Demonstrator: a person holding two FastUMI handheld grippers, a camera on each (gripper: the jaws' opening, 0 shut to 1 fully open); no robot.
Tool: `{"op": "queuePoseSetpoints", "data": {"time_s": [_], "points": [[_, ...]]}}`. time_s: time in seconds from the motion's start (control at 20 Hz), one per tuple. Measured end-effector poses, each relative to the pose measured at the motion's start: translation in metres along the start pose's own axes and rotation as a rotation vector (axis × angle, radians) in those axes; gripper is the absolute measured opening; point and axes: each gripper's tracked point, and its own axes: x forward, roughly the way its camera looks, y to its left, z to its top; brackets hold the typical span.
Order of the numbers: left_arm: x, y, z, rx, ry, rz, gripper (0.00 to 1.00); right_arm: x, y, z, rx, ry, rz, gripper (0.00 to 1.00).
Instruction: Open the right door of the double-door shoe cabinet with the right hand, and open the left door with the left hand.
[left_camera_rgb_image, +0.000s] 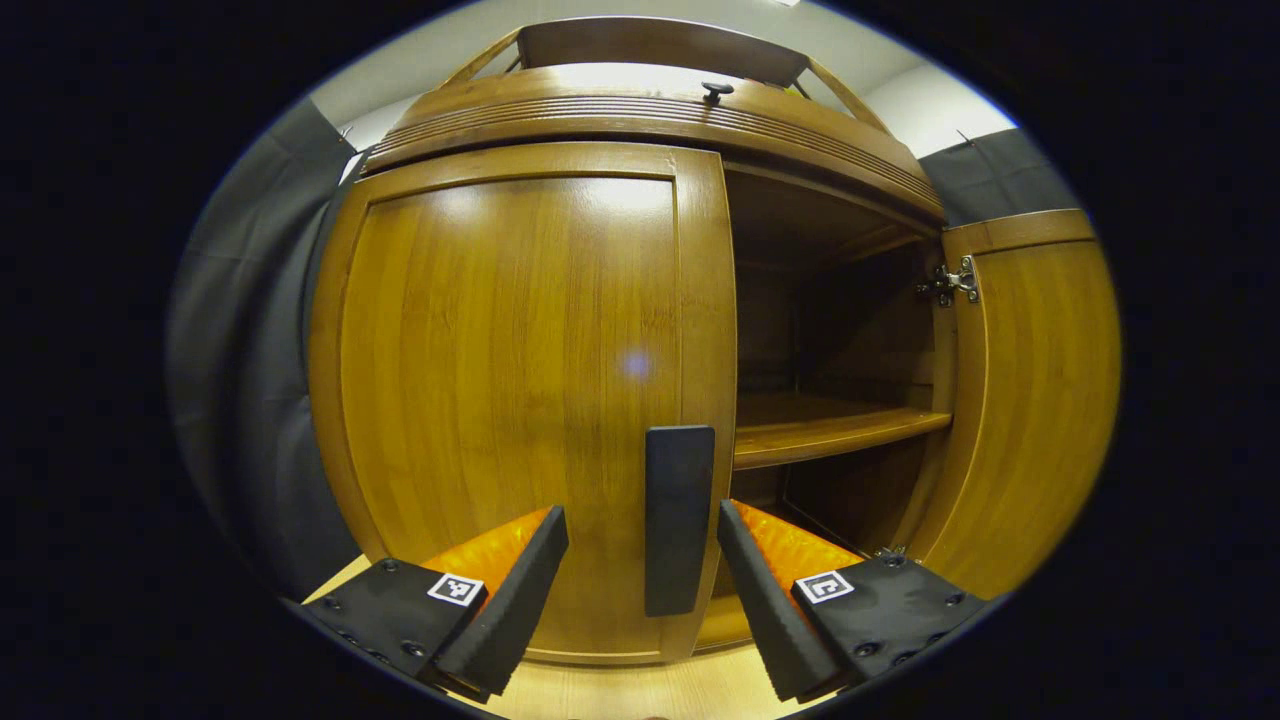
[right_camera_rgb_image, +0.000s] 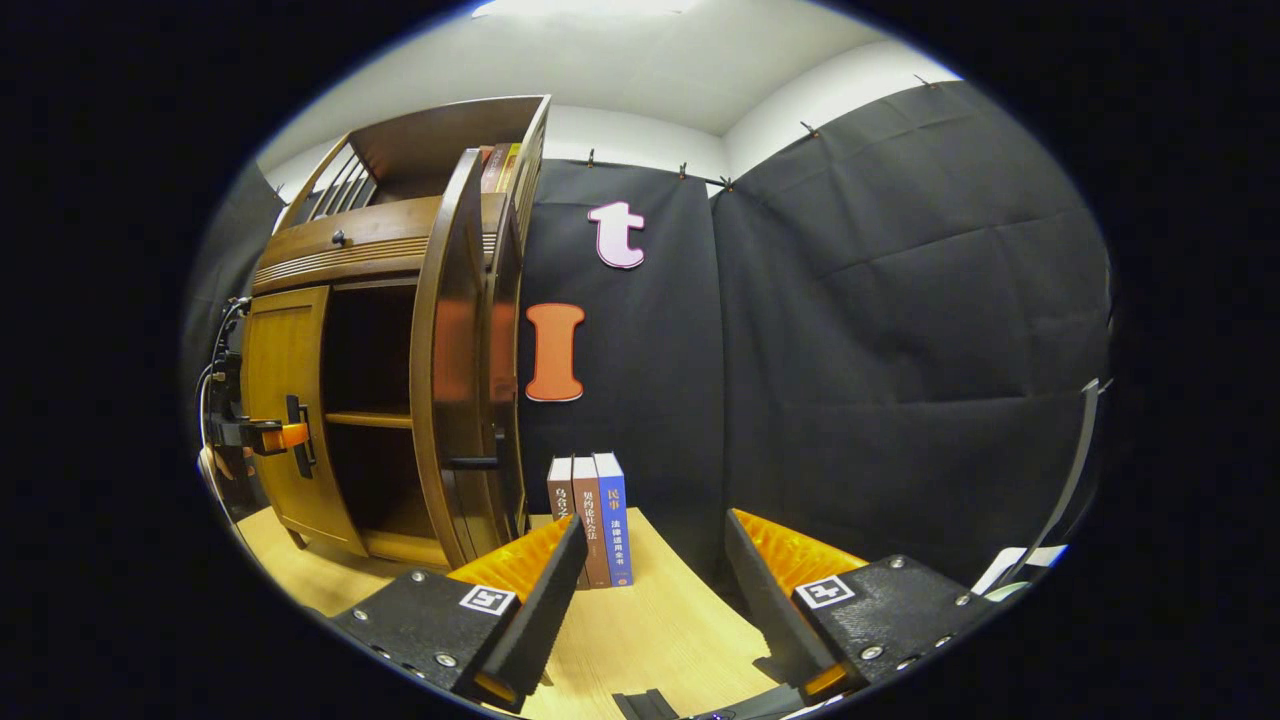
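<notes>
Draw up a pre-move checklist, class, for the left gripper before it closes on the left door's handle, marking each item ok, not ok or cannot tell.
1. Right door already swung open, shelf exposed: ok.
2. Left door shut, so it needs opening: ok.
3. Left gripper jaws open wide enough: ok.
4. Handle sits between the jaws: ok.
5. Jaws pressing on the handle: not ok, gaps show on both sides.
6. Right gripper clear of the cabinet, pointing at the books: ok.
</notes>
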Motion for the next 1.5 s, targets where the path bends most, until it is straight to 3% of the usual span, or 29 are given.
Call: {"op": "queuePoseSetpoints", "data": {"time_s": [0.05, 0.1, 0.15, 0.5, 0.65, 0.8, 1.0, 1.05, 1.1, 1.2, 1.25, 1.5], "points": [[0.002, 0.001, -0.002, 0.005, 0.003, 0.006, 0.97, 0.001, -0.001, -0.002, -0.006, 0.002, -0.006, 0.89], [0.005, -0.001, -0.002, 0.008, 0.007, 0.005, 0.97, 0.002, -0.002, -0.002, -0.009, 0.001, -0.011, 0.89], [0.008, -0.002, -0.004, 0.007, 0.011, 0.001, 0.94, 0.001, -0.001, -0.001, -0.009, 0.000, -0.013, 0.79], [0.015, -0.009, -0.016, -0.045, 0.033, -0.049, 0.66, 0.001, 0.004, 0.002, -0.001, -0.012, -0.002, 1.00], [0.012, -0.018, -0.015, -0.081, 0.030, -0.074, 0.53, -0.002, 0.002, 0.004, -0.008, -0.010, -0.006, 1.00], [0.011, -0.016, -0.017, -0.008, 0.055, -0.052, 0.40, -0.005, 0.002, 0.005, -0.014, -0.012, -0.011, 1.00], [0.000, -0.018, -0.017, -0.007, 0.065, -0.055, 0.31, -0.007, 0.002, 0.008, -0.016, -0.013, -0.015, 1.00], [-0.006, -0.020, -0.019, -0.005, 0.063, -0.067, 0.29, -0.007, 0.006, 0.008, -0.015, -0.010, -0.004, 0.79], [-0.010, -0.018, -0.018, 0.003, 0.054, -0.081, 0.30, -0.009, 0.008, 0.009, -0.013, -0.009, 0.004, 1.00], [-0.019, -0.019, -0.017, 0.004, 0.046, -0.110, 0.29, -0.011, 0.011, 0.011, -0.014, -0.011, 0.007, 1.00], [-0.025, -0.019, -0.017, 0.002, 0.047, -0.124, 0.29, -0.012, 0.014, 0.013, -0.015, -0.014, 0.009, 0.90], [-0.058, -0.013, -0.016, 0.007, 0.052, -0.164, 0.29, -0.018, 0.027, 0.025, -0.020, -0.038, 0.021, 0.97]]}}
